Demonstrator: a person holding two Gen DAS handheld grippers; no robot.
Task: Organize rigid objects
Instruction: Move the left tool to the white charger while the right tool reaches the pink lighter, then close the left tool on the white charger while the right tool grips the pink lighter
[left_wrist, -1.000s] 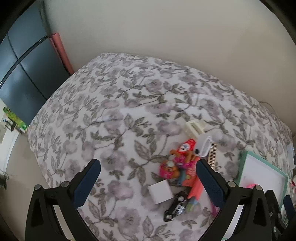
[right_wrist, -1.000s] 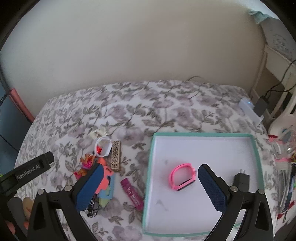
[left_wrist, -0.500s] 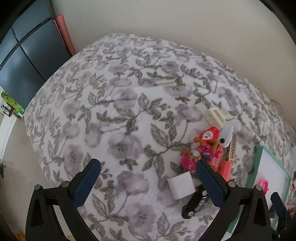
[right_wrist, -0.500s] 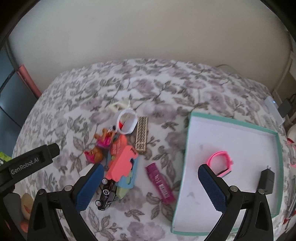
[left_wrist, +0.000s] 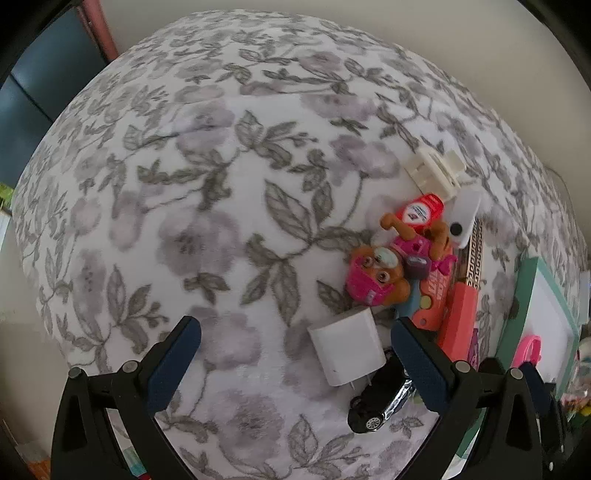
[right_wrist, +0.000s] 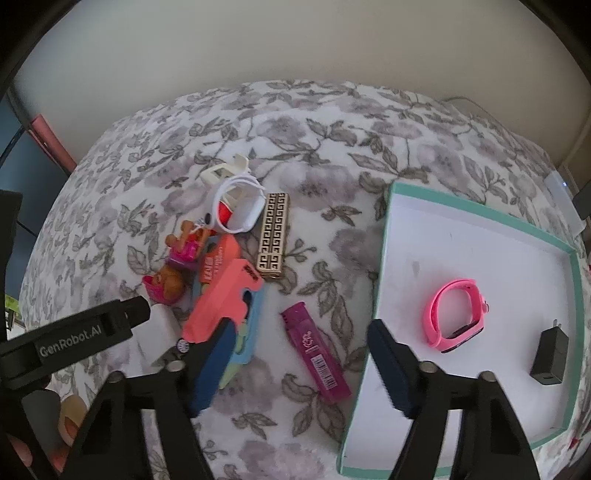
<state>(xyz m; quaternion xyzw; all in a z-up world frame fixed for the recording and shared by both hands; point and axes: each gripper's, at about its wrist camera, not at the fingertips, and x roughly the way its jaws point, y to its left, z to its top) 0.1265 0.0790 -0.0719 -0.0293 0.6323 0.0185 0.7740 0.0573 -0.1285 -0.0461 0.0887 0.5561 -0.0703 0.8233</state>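
Observation:
A heap of small objects lies on the floral bedspread (left_wrist: 207, 192). My left gripper (left_wrist: 295, 365) is open just above it. A white charger cube (left_wrist: 347, 347) lies between its fingers, close to the right one, and a black toy car (left_wrist: 380, 406) sits just beyond. My right gripper (right_wrist: 301, 369) is open with its jaws closing. A purple stick (right_wrist: 314, 354) lies between them, and neither pad touches it. A teal-rimmed white tray (right_wrist: 384, 258) to the right holds a pink wristband (right_wrist: 458, 314) and a black charger (right_wrist: 550, 354).
The heap also holds a pink toy dog (left_wrist: 376, 273), coral toy pieces (right_wrist: 221, 299), a gold patterned bar (right_wrist: 275, 236), a white band (right_wrist: 240, 206) and a cream clip (right_wrist: 221, 171). The left gripper's black arm (right_wrist: 74, 336) reaches in beside it. The bed drops off at left.
Both grippers have sunk toward the bedspread and tipped further down. The right one has swung left from over the tray to the purple stick, and its jaws have narrowed.

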